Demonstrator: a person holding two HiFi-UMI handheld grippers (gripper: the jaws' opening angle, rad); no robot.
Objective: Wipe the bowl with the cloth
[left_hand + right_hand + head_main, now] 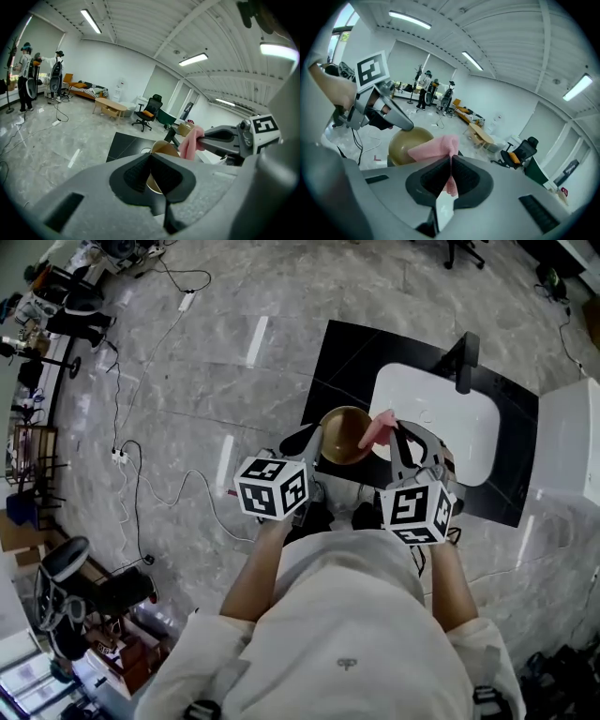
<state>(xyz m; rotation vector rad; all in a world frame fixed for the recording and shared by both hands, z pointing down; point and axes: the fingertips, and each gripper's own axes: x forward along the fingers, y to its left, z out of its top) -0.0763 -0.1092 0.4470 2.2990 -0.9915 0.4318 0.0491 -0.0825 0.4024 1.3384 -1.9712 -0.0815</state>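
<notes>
A tan bowl (343,433) is held up in front of me, tilted, with my left gripper (312,440) shut on its near left rim. In the left gripper view the bowl (163,148) shows just past the closed jaws (151,157). A pink cloth (378,429) hangs at the bowl's right rim, and my right gripper (395,435) is shut on it. The right gripper view has the cloth (434,147) bunched between the jaws (451,160), with the bowl (404,142) right behind it and the left gripper (386,114) on the bowl's far side.
A white basin (441,418) with a black faucet (466,360) sits on a black mat (349,357) just beyond the bowl. Cables (141,484) run over the marble floor at the left. Office chairs (149,112) and people (24,77) stand far off.
</notes>
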